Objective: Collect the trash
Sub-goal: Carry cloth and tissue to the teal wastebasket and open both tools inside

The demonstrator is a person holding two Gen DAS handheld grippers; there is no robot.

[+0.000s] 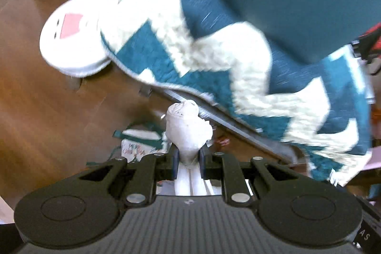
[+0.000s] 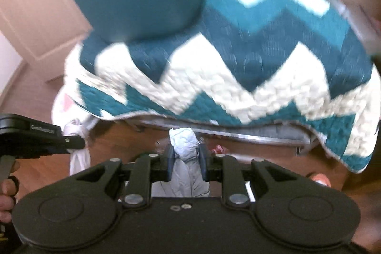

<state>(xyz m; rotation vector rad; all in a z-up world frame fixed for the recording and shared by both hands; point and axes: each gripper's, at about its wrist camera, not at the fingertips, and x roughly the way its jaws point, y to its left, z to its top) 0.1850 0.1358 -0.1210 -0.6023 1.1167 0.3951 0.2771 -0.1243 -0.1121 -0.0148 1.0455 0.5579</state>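
In the left wrist view my left gripper [image 1: 188, 156] is shut on a bunched neck of white plastic bag [image 1: 188, 127]. The bunch sticks out past the pads and more of it hangs below them. In the right wrist view my right gripper [image 2: 185, 156] is shut on a pale bluish-white bunch of bag [image 2: 182, 139], which also trails down under the jaws. At that view's left edge the left gripper's body shows, with white bag [image 2: 76, 130] hanging from it and a hand [image 2: 7, 192] on its handle. Small red trash [image 2: 218, 148] lies on the floor beyond.
A bed with a teal-and-cream zigzag quilt [image 1: 214, 51] and a teal pillow [image 1: 297, 4] fills the upper part of both views, its metal frame [image 1: 238, 125] just ahead. A white round object [image 1: 71, 39] stands left of it. A printed gift bag [image 1: 140, 142] lies on the wooden floor [image 1: 47, 123].
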